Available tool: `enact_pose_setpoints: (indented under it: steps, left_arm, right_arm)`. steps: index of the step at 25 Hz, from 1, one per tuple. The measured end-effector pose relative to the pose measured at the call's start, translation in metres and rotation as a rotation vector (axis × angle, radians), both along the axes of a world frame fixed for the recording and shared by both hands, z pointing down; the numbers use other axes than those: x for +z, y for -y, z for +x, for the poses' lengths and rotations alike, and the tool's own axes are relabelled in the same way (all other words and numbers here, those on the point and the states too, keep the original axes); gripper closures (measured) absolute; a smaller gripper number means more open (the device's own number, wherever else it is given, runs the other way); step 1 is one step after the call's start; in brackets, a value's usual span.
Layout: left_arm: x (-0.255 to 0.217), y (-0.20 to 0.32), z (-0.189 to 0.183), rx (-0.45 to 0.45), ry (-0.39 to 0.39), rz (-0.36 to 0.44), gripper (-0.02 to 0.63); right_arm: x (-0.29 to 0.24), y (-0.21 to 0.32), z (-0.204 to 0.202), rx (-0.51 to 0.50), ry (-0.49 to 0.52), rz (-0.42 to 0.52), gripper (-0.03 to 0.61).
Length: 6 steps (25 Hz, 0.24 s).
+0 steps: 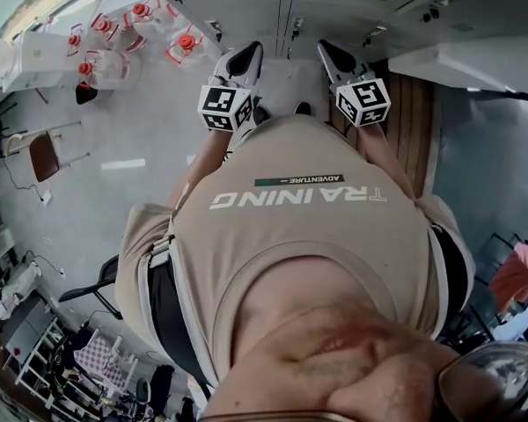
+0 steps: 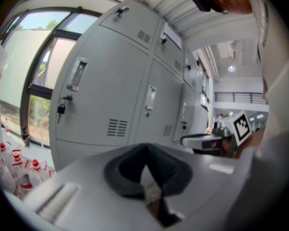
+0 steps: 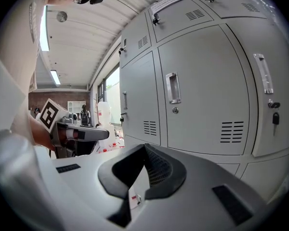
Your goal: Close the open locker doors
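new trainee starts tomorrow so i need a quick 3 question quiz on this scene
1. True or false: the left gripper is clamped on a locker handle.
2. In the right gripper view, the locker doors are: A) all shut B) one ajar C) all wide open
3. Fill in: the caps on the clear jugs in the head view are ___.
Key: 1 false, its jaws are together on nothing; 2 A; 3 red.

Probably a workshop or lab hall: a bank of grey steel lockers (image 3: 202,95) with vents and keys, red-capped water jugs (image 1: 114,51) on the floor beside the lockers, and strip lights (image 3: 55,77) on a ribbed ceiling above them.
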<state>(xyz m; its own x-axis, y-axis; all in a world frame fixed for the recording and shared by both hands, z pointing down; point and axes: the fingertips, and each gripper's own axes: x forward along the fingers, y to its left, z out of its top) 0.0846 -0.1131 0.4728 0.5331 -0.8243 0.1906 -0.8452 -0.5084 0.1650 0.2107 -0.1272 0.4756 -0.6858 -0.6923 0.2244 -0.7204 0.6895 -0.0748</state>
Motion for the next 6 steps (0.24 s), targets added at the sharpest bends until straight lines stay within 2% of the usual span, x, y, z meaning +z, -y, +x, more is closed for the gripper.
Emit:
enact_pose_setpoints:
  steps: [6]
  left_arm:
    - [-0.0017,0.0076,-0.002,0.003,0.011,0.005,0.614]
  right_arm:
    - [-0.0093,0.0055,0.0028,-0.001,-0.001,0.021,0.566]
